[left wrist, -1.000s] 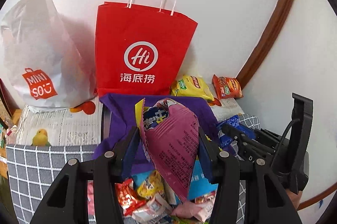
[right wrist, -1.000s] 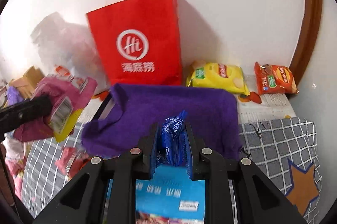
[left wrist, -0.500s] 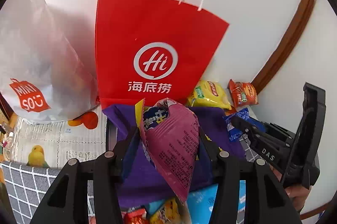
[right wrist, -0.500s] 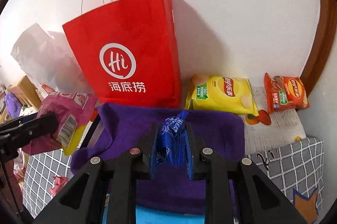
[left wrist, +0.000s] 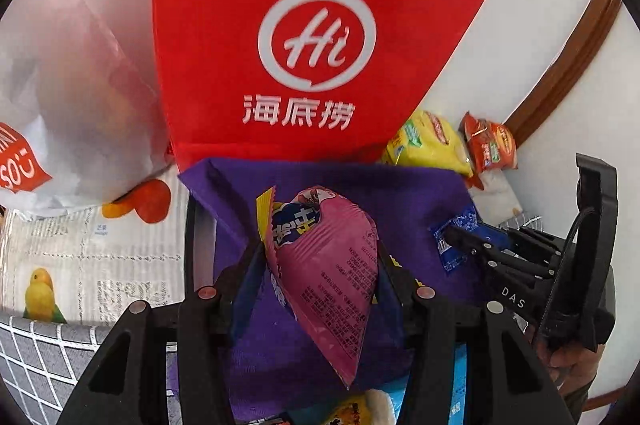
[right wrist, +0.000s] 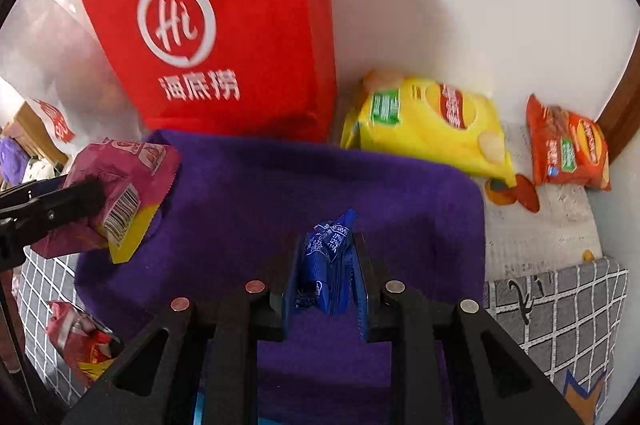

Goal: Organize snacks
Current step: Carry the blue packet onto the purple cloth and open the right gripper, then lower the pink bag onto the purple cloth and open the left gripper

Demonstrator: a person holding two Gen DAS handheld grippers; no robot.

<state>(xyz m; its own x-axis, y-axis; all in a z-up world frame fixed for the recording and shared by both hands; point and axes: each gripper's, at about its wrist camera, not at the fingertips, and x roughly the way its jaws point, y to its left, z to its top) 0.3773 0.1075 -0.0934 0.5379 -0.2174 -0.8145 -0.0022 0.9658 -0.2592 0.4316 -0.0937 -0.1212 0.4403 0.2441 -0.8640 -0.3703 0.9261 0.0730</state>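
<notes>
The left gripper (left wrist: 320, 265) was clamped on a pink packet (left wrist: 328, 273), the right gripper (right wrist: 326, 273) nearly closed on a blue sachet (right wrist: 324, 265). Both hung over the purple cloth (right wrist: 280, 193), with the red bag (left wrist: 312, 45) upright just beyond it, neither clearly nearer.

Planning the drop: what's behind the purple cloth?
Behind the purple cloth stands the red paper bag, with a yellow chip bag beside it. What's under the cloth is covered.
</notes>
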